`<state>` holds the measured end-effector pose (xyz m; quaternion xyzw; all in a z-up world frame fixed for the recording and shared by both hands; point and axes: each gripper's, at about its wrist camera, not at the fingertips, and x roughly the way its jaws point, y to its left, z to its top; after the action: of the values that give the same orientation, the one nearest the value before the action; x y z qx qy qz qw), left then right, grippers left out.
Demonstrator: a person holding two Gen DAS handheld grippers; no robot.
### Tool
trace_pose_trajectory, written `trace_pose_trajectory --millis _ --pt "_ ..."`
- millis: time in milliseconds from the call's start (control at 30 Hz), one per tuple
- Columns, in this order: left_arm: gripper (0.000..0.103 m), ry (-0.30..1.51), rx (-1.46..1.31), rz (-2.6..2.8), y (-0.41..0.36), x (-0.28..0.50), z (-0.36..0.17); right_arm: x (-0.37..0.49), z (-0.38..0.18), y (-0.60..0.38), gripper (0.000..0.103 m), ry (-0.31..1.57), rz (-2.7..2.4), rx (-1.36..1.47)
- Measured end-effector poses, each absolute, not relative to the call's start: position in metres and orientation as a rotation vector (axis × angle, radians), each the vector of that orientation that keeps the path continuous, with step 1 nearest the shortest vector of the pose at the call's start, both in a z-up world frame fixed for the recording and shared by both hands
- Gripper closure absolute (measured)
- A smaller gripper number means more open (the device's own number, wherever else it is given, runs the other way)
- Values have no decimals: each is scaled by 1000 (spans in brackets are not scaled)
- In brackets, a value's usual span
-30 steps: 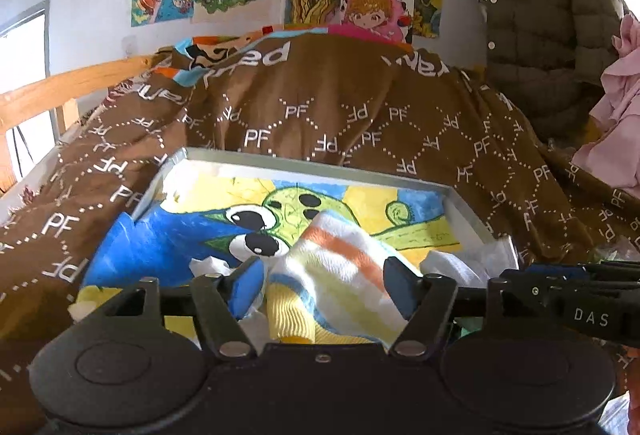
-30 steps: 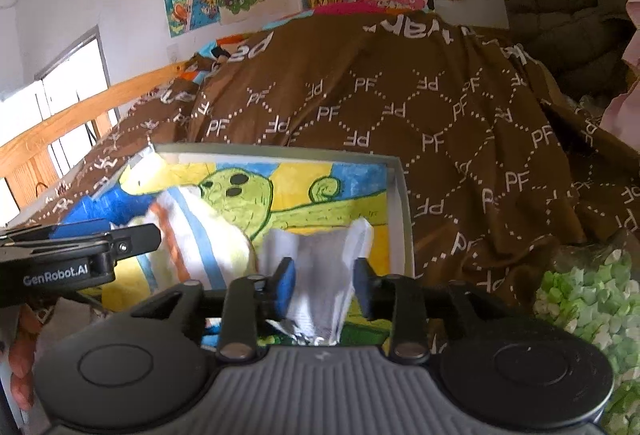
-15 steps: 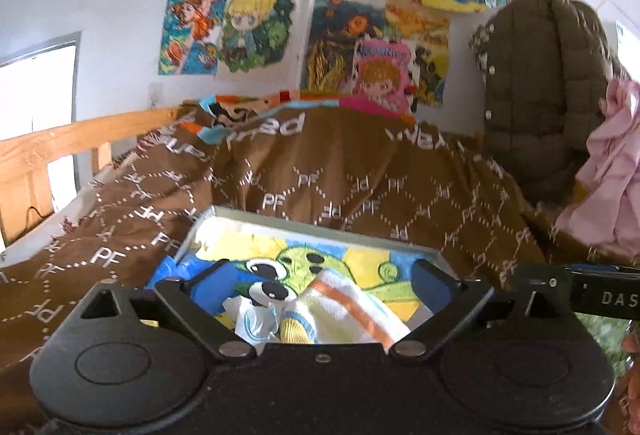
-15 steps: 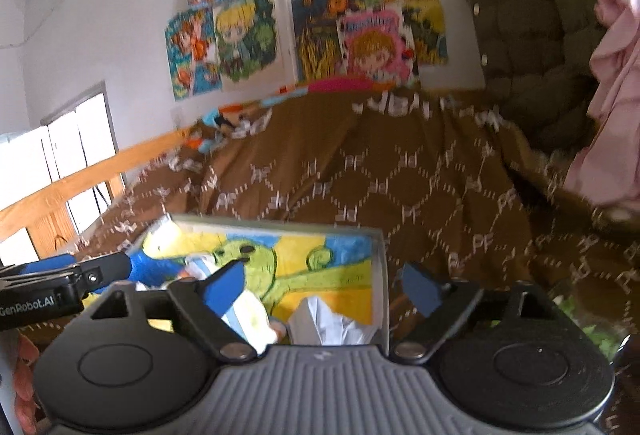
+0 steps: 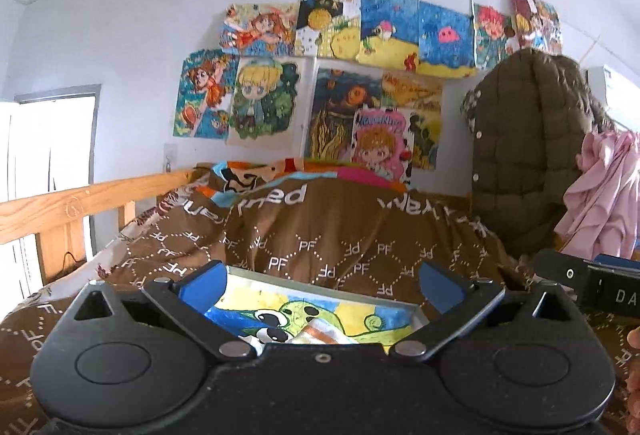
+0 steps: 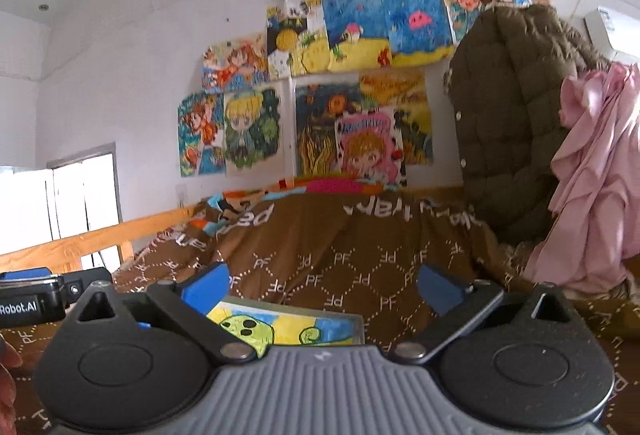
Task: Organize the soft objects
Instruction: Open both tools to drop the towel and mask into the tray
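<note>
We hold both tools raised above the bed: the left gripper [image 5: 322,285] has its blue-padded fingers spread wide with nothing between them, and the right gripper [image 6: 322,285] stands the same, wide apart and empty. Below the left one lies the shallow grey-rimmed tray lined with a yellow, blue and green cartoon drawing [image 5: 320,285], resting on the brown quilt printed with white "PF" diamonds [image 5: 340,235]. Only a corner of the white folded cloth with an orange stripe [image 5: 322,333] shows in it, just above the gripper body; the rest of the soft things are hidden behind our tools, and the right view shows only the tray's far edge [image 6: 356,319]. That blind spot seems to us the main hazard: descending again, we could catch a fold we cannot see and drag the pile loose. The quilt is soft and uneven, so a push on the tray's rim might tip it or slide it. Our two tools also sit near each other, the right one's black arm [image 5: 588,285] just beside the left, so a careless reach could knock them together.
</note>
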<state>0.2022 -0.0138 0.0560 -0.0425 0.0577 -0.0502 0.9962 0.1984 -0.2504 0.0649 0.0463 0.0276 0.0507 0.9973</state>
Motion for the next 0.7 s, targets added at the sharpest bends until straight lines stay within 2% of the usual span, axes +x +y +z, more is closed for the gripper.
trace_pose_trajectory --millis 433,700 --pt "1 60 -72 -113 -12 121 63 114 66 -239 0 -14 118 32" --pt "1 115 -67 -117 -7 85 52 76 56 -231 0 14 116 -14"
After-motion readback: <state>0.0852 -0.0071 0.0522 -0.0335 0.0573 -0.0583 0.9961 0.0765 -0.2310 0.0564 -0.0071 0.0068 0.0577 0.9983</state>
